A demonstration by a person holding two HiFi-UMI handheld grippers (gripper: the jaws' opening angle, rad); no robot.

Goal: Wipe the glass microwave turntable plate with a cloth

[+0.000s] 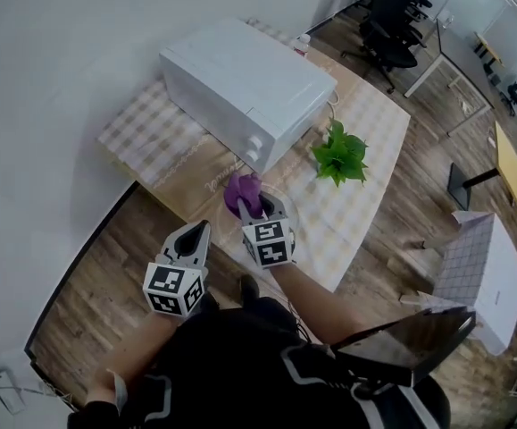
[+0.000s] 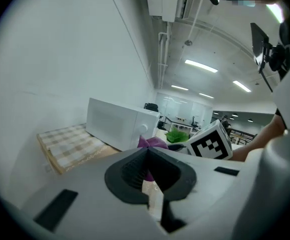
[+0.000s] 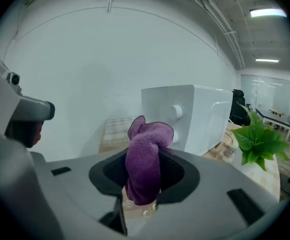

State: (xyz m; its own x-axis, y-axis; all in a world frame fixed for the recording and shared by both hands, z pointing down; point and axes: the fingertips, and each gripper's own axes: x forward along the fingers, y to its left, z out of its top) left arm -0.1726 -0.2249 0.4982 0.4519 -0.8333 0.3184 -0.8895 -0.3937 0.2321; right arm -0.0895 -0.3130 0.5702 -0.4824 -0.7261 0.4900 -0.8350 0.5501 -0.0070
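- At the near edge of the table with the beige checked tablecloth (image 1: 365,123), the right gripper (image 1: 256,206) is clenched on a purple microfibre cloth (image 1: 242,192); the cloth bunches up past the jaw tips toward 12 o'clock.
- In the right gripper view the cloth fills the gap between the dark pads, folded into a knot above them with a tail hanging below.
- The clear glass microwave turntable plate (image 3: 146,212) lies flat on the table directly beneath the right gripper. Its small raised bumps show just under the cloth's hanging end. Whether the cloth touches the glass I cannot tell.
- The left gripper (image 1: 200,231) sits at 8 o'clock from the right one, just beside it and off the table edge, above the wood-plank floor (image 1: 88,311). Its jaws are pressed together with nothing between them, as the left gripper view shows.
- The boxy white microwave oven (image 1: 249,83) stands on the tablecloth at 12 o'clock from the grippers, its knobs facing them.
- A small leafy green plant (image 1: 338,155) stands at 2 o'clock from the right gripper, beside the microwave's front corner.
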